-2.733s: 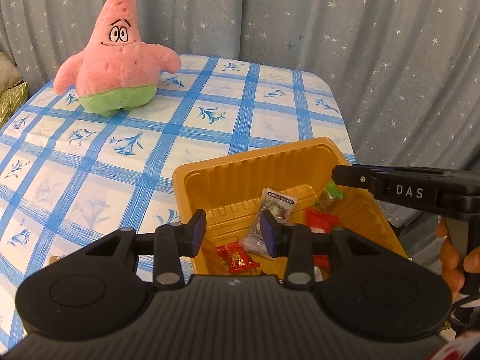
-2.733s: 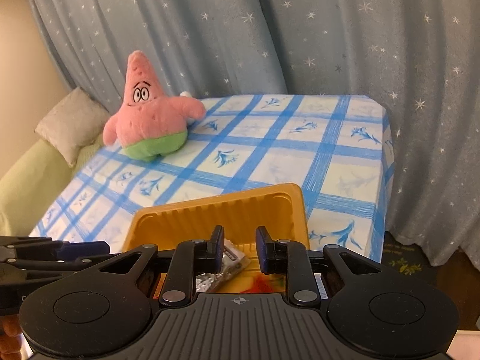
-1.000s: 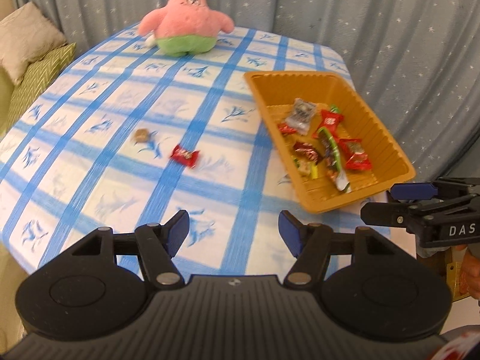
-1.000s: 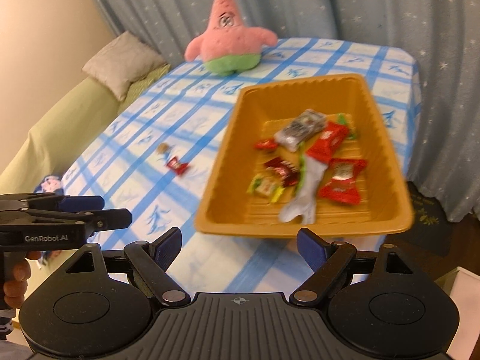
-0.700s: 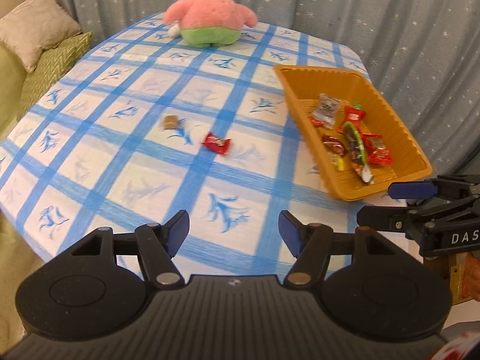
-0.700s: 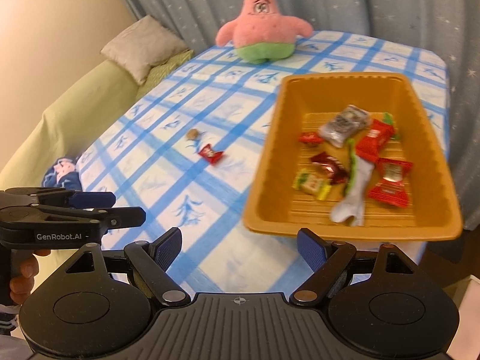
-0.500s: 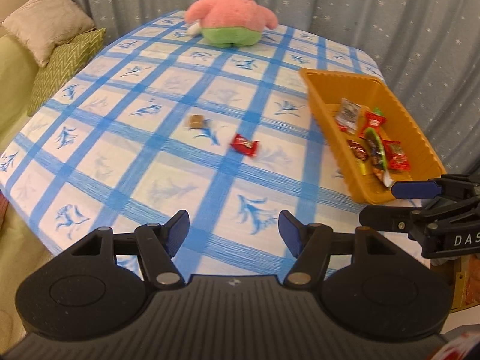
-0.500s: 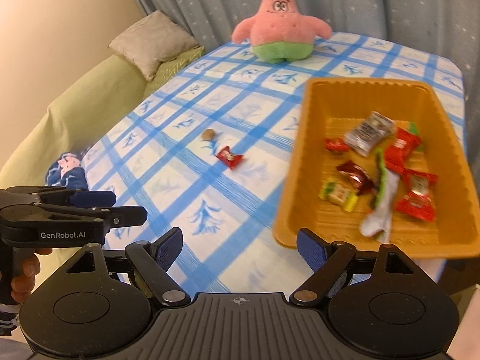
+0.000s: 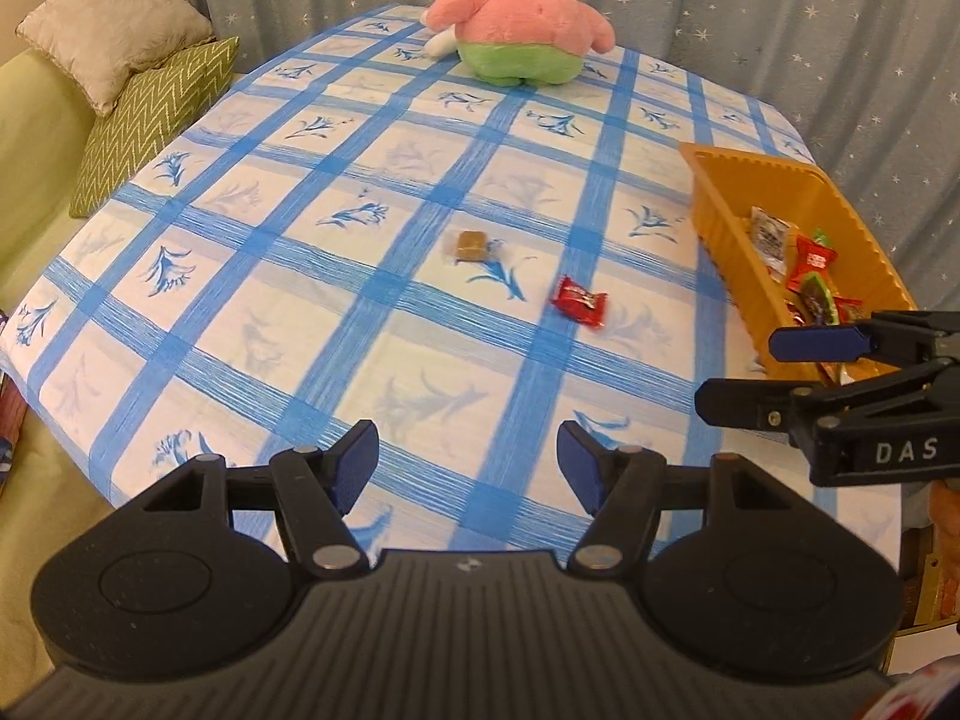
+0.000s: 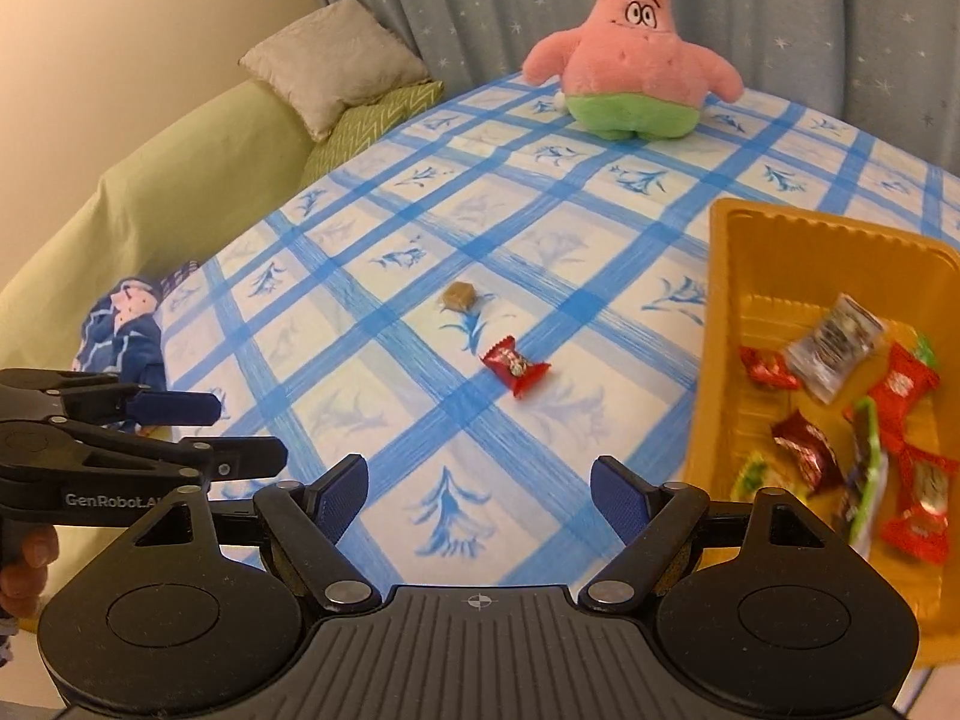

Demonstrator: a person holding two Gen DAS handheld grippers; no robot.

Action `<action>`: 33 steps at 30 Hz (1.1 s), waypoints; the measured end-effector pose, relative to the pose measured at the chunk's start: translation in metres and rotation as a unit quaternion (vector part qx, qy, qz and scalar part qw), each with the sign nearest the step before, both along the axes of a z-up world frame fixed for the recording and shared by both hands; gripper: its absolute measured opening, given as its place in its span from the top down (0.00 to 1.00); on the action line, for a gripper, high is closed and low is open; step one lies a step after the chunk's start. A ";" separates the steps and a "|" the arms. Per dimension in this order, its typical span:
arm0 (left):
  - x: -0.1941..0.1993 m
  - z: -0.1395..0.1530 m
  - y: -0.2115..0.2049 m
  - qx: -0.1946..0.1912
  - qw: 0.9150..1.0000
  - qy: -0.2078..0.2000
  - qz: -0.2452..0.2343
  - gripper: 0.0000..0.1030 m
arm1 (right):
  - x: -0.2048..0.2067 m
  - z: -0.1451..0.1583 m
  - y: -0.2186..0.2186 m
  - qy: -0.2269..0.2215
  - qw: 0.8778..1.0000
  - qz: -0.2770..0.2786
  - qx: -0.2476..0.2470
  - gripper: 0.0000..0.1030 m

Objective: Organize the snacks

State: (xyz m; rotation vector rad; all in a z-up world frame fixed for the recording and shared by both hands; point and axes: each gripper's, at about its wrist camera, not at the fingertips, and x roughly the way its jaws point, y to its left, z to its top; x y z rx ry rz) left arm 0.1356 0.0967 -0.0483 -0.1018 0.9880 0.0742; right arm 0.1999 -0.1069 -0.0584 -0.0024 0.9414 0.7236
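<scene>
Your left tool (image 9: 468, 465) is spread wide and empty. At frame centre on the blue-checked cloth surface (image 9: 336, 276) lie a small brown wrapped candy (image 9: 471, 243) and a red foil-wrapped candy (image 9: 579, 301), its long axis running upper left to lower right. The orange plastic tray (image 10: 729, 276) of snacks sits right. Your right tool (image 10: 480, 495) is wide, empty.

Cut off at the right edge in the right wrist view: orange tray (image 10: 723, 324), its far wall out of frame. Near end of that tray hidden behind the right gripper (image 10: 480, 495) body. Blurred beyond reading: print on the snack wrappers (image 10: 834, 342) inside. In the left wrist view, tray's near corner covered by the right gripper's fingers (image 9: 816, 343). Cropped at the top edge: head of the pink plush star (image 9: 522, 18). Too small to identify: brown sweet (image 9: 470, 243) on the table (image 9: 300, 276).
</scene>
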 end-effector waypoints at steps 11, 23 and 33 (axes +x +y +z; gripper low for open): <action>0.030 -0.012 0.024 0.004 1.000 -0.004 0.005 0.38 | 0.042 -0.017 0.034 -0.026 0.999 0.030 -0.026 0.46; 0.062 -0.028 0.037 0.006 1.000 0.001 0.009 0.38 | 0.075 -0.046 0.065 -0.039 0.993 0.076 -0.081 0.63; 0.072 -0.037 0.043 0.007 1.000 0.011 0.012 0.38 | 0.084 -0.061 0.083 -0.047 0.987 0.108 -0.106 0.67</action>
